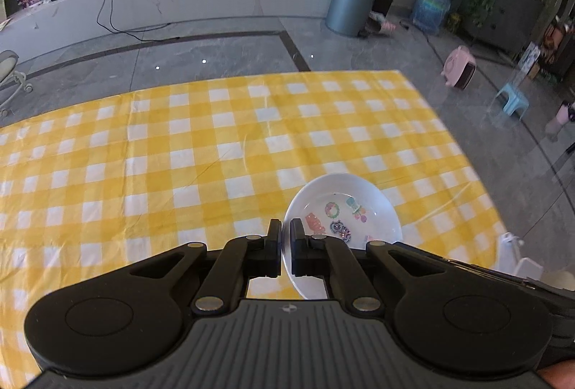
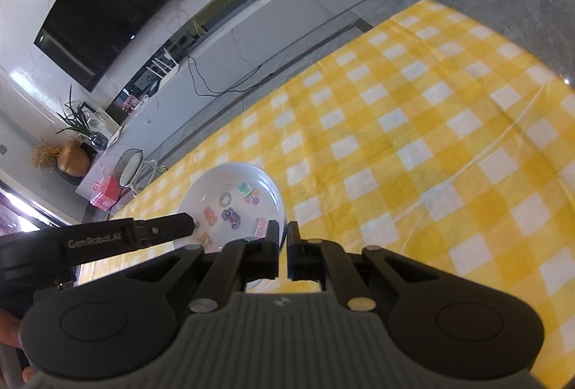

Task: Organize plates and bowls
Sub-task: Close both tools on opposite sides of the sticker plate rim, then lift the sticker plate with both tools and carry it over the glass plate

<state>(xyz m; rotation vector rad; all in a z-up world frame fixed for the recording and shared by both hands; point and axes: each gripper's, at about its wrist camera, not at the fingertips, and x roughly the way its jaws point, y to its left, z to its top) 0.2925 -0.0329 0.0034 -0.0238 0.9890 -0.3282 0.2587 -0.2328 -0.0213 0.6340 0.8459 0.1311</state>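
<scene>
Above the checked cloth (image 1: 179, 155), each gripper (image 1: 285, 230) (image 2: 283, 232) pinches opposite rims of the bowl (image 1: 345, 205).

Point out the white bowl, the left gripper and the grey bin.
white bowl (image 1: 345, 195), left wrist view, inner wall above the stickers.
left gripper (image 1: 285, 227), left wrist view, midway between its fingertips, at the bowl's rim.
grey bin (image 1: 350, 2), left wrist view, its side.

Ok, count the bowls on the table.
1. A white bowl with coloured pictures inside, over the yellow checked cloth, both claws pinching its rim on opposite sides. Others may sit outside these views.
</scene>
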